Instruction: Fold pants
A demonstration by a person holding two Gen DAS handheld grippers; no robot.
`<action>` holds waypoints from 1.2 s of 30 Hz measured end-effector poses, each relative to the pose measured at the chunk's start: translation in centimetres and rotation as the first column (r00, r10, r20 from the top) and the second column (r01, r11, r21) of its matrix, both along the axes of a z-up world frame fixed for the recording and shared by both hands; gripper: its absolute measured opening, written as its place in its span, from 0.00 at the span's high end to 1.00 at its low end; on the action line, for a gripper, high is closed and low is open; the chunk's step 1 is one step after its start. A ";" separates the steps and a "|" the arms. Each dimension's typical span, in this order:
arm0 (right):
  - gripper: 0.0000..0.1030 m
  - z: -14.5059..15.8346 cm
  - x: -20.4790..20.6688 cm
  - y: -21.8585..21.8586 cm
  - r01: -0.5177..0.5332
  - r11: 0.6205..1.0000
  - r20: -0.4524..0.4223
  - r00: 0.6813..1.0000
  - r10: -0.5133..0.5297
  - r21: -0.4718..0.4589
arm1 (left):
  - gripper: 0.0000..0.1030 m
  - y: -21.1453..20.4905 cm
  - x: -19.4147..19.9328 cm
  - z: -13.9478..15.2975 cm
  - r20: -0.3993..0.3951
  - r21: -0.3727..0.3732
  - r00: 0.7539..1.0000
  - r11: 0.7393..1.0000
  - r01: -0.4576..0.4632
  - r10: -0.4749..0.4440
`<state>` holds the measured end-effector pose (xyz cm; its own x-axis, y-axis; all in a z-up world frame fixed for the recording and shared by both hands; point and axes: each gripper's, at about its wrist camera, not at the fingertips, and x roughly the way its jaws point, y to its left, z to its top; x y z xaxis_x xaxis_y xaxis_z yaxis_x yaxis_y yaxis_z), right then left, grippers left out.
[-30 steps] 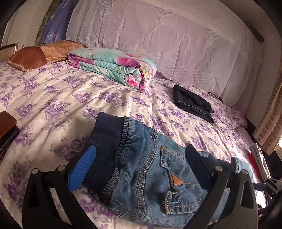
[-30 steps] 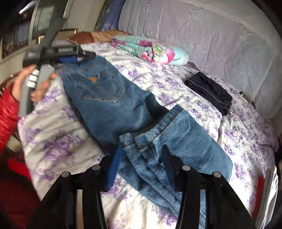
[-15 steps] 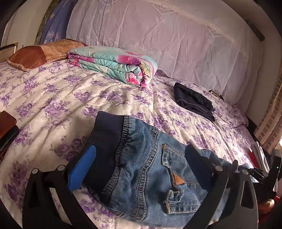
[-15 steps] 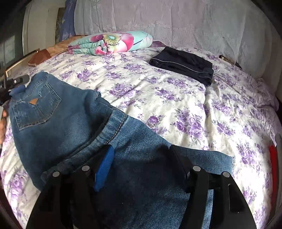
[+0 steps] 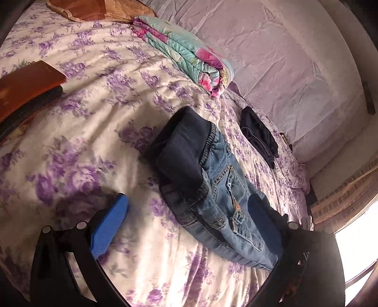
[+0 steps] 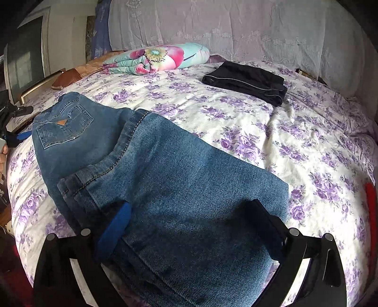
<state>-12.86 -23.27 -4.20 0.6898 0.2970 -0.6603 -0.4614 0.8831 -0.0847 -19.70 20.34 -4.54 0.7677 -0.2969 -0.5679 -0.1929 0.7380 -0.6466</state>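
Home bedroom: floral-sheeted bed (image 6: 271, 132), folded quilt (image 6: 160, 59), pillow (image 5: 99, 9).

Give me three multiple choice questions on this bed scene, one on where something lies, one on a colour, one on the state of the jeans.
1. Where does the folded black garment lie?
A. on the purple-flowered bedspread
B. on the blue denim jeans
C. on the floor

2. What colour is the small patch on the jeans' back pocket?
A. white
B. tan
C. green

3. How do the jeans lie?
A. hanging in the air
B. spread out at full length
C. folded over on themselves

Answers: 1 A, flowered cloth surrounds it; 2 B, a tan tag shows; 3 C, the legs lie doubled over the seat.
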 end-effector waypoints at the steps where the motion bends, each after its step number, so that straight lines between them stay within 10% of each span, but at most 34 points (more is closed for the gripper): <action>1: 0.03 0.3 0.1 0.1 0.000 1.000 0.002 1.000 0.000 -0.001 | 0.05 -0.8 0.9 -0.1 -0.025 0.018 1.000 1.000 0.016 -0.016; 5: 0.03 0.7 0.6 -0.2 -0.008 0.999 -0.006 1.000 0.008 0.033 | 0.04 -3.1 4.0 0.0 -0.061 0.149 0.998 0.988 0.031 -0.022; 11: 0.03 -0.8 0.0 -1.6 -0.025 0.988 -0.018 0.999 0.028 0.151 | 0.08 -0.3 3.2 -0.7 0.052 -0.098 0.998 0.995 -0.024 0.029; 17: 0.04 0.9 -3.0 -5.5 0.028 0.936 0.140 0.987 -0.082 0.350 | 0.53 -0.3 2.7 -0.9 0.035 -0.037 0.995 0.995 -0.093 0.095; 22: 0.03 -1.7 0.6 -2.1 0.155 0.987 -0.038 0.987 -0.153 0.047 | 0.34 -1.3 3.2 -0.5 0.017 0.002 0.996 0.996 -0.093 0.093; 26: 0.03 -1.5 0.6 -1.9 0.151 0.987 -0.016 0.989 -0.150 0.056 | 0.22 -4.1 4.0 0.1 -0.015 0.160 0.992 0.980 -0.118 0.122; 29: 0.03 -1.2 0.6 -3.2 0.141 0.979 -0.039 0.990 -0.137 0.146 | 0.59 -2.9 3.5 0.1 -0.002 0.105 0.981 0.976 -0.192 0.194; 31: 0.03 -0.8 0.2 -4.3 0.138 0.966 -0.024 0.990 -0.136 0.220 | 0.66 -1.7 2.8 0.3 0.023 0.035 0.982 0.982 -0.187 0.186; 36: 0.03 -0.2 -0.3 -5.9 0.196 0.945 -0.003 0.979 -0.203 0.261 | 0.70 -6.3 1.1 4.6 0.136 0.302 0.979 0.935 -0.185 0.150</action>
